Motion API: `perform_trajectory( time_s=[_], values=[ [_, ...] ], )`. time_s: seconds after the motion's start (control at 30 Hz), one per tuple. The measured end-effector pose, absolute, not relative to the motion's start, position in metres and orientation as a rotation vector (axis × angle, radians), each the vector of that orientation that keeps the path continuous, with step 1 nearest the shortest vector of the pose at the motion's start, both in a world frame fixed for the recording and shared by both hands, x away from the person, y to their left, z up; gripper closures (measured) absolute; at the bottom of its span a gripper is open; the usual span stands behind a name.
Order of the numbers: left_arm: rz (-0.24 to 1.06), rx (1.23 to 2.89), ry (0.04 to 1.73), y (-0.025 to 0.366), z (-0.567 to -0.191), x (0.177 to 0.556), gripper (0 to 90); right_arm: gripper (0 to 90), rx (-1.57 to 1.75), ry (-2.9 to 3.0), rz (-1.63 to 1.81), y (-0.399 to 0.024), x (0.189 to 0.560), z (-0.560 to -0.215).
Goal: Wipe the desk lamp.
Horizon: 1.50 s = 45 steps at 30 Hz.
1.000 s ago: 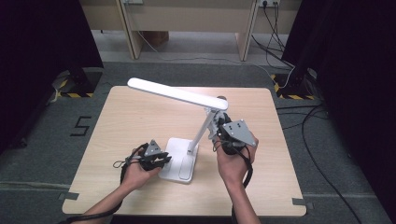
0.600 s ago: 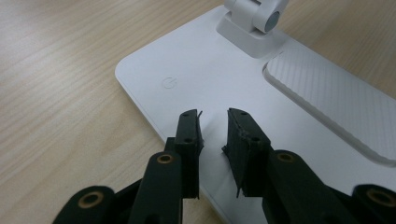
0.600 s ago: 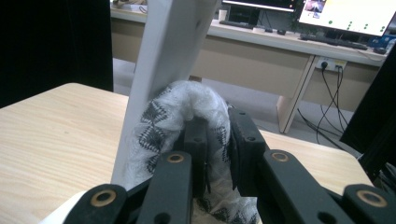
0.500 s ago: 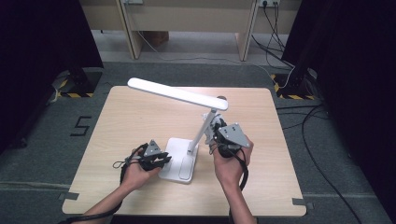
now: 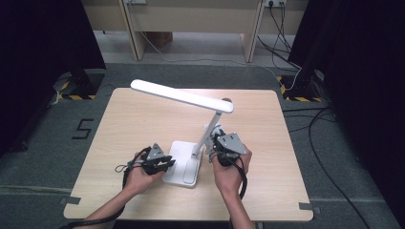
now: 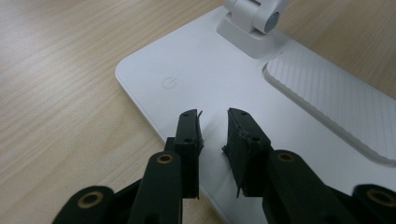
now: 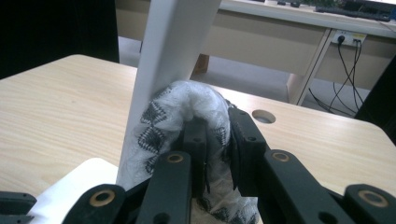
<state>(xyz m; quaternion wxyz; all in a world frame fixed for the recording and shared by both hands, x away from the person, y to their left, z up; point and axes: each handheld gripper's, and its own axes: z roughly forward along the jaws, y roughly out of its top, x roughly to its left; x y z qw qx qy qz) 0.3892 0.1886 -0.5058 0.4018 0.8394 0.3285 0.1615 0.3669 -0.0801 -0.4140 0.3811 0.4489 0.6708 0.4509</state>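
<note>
Two tongs at a white desk lamp: one steadies, one wipes.
Right tongs (image 7: pixel 217 140) are clamped on a patterned cloth (image 7: pixel 180 109), pressed against the lamp's slanted stem (image 7: pixel 170 42), which rises up and away just left of them. Left tongs (image 6: pixel 212 128), slightly parted and holding nothing, rest on the lamp base (image 6: pixel 187 65) on the worktop (image 5: pixel 124 124). No containers present.

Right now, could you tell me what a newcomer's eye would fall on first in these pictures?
First, the white folding desk lamp at the middle of the pale wooden table, its long flat head stretched out to the left. Next, the right tongs press a white patterned cloth against the lamp's slanted white arm. The left tongs rest on the lamp's flat white base, near its power symbol, with nothing between their jaws.
</note>
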Motion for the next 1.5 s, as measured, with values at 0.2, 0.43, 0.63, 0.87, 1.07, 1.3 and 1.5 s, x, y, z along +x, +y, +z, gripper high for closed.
perform_trajectory(
  time_s=[0.2, 0.43, 0.63, 0.87, 1.07, 1.3, 1.5],
  values=[
    [0.416, 2.115, 0.833, 0.188, -0.506, 0.389, 73.8, 78.9, 1.145, 1.755, 1.118, -0.074, 0.367, -0.428],
    [0.420, 2.122, 0.827, 0.189, -0.506, 0.388, 73.8, 78.8, 1.153, 1.778, 1.099, -0.070, 0.366, -0.438],
    [0.420, 2.123, 0.824, 0.188, -0.506, 0.388, 73.8, 78.8, 1.155, 1.793, 1.100, -0.068, 0.367, -0.444],
    [0.431, 2.115, 0.823, 0.188, -0.507, 0.387, 73.8, 78.3, 1.158, 1.825, 1.086, -0.064, 0.365, -0.455],
    [0.428, 2.111, 0.824, 0.188, -0.507, 0.388, 73.7, 78.3, 1.159, 1.850, 1.077, -0.062, 0.366, -0.462],
    [0.421, 2.103, 0.829, 0.189, -0.508, 0.388, 73.7, 78.4, 1.166, 1.879, 1.056, -0.059, 0.369, -0.470],
    [0.419, 2.099, 0.833, 0.189, -0.508, 0.388, 73.7, 78.5, 1.160, 1.904, 1.041, -0.057, 0.370, -0.475]
  ],
)
